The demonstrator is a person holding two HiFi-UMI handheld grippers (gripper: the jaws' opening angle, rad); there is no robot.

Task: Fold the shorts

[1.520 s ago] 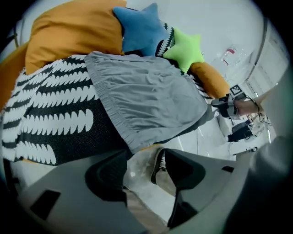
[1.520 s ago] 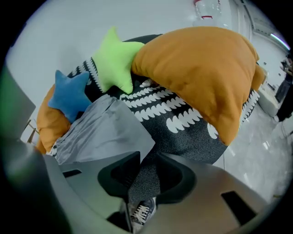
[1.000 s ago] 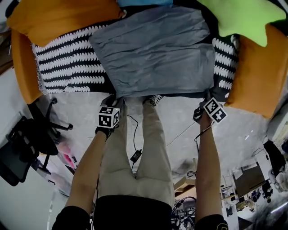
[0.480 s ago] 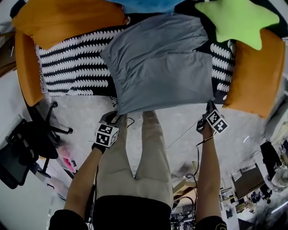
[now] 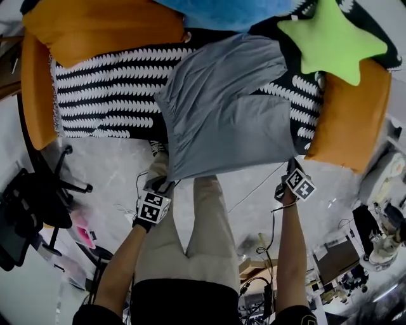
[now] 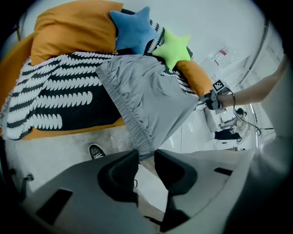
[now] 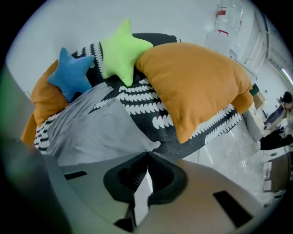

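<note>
The grey shorts (image 5: pixel 222 108) lie spread on a sofa with a black-and-white throw (image 5: pixel 101 89); their near edge is lifted off the sofa front. My left gripper (image 5: pixel 166 184) is shut on the near left corner, where the gathered waistband (image 6: pixel 132 123) runs into the jaws (image 6: pixel 146 155). Over at the near right corner, my right gripper (image 5: pixel 292 164) is shut on the fabric. In the right gripper view the grey cloth (image 7: pixel 91 128) ends in a tip pinched at the gripper (image 7: pixel 147 154). The right gripper (image 6: pixel 208 98) also shows in the left gripper view, holding the stretched edge.
Orange cushions (image 5: pixel 95 25) (image 5: pixel 346 120) flank the sofa. A green star pillow (image 5: pixel 333 41) and a blue star pillow (image 5: pixel 222 9) sit at the back. The person's beige trouser legs (image 5: pixel 203 235) stand between the arms. An office chair (image 5: pixel 38 203) and cables (image 5: pixel 260 190) are on the floor.
Both grippers have risen and drawn back toward the person, keeping their hold. The shorts' near edge has lifted off the sofa front and the cloth now slopes up to the grippers.
</note>
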